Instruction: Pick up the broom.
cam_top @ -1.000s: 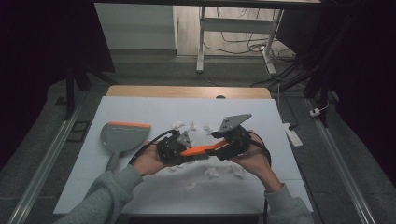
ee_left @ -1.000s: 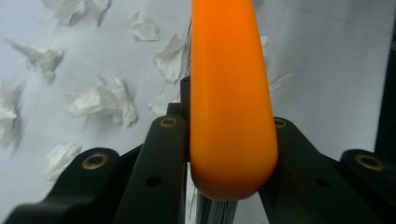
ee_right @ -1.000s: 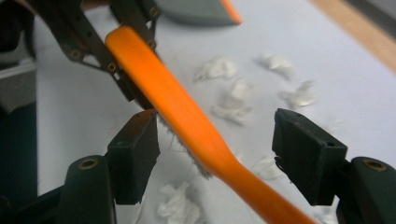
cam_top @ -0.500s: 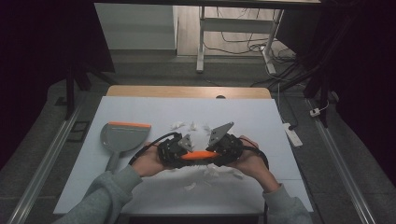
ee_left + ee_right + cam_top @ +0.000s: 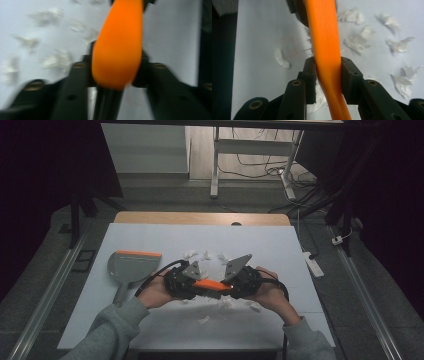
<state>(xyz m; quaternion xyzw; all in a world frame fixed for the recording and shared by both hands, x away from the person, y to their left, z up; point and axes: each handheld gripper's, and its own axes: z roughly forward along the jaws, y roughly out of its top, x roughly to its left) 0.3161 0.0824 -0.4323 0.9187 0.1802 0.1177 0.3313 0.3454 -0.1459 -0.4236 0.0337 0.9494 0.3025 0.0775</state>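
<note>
An orange brush handle (image 5: pixel 210 284) lies level between my two grippers, low over the white table (image 5: pixel 280 245). My right gripper (image 5: pixel 227 286) has just been closing, and its pads now press on both sides of the orange handle (image 5: pixel 324 37), as the right gripper (image 5: pixel 328 72) view shows. My left gripper (image 5: pixel 196 285) has just been opening. In the blurred left gripper (image 5: pixel 115 72) view, the thick rounded end of the handle (image 5: pixel 117 50) still sits between its jaws. A grey dustpan (image 5: pixel 131 267) with an orange lip lies to the left.
Torn white paper scraps (image 5: pixel 205 256) are scattered around the hands; more scraps (image 5: pixel 358 42) lie beside the handle, and several blurred ones (image 5: pixel 53 61) show in the left gripper view. A white power strip (image 5: pixel 314 265) lies off the table's right edge.
Both hands with the brush have drifted a little toward the near edge. The brush now lies level, and the right gripper has come in onto the handle.
</note>
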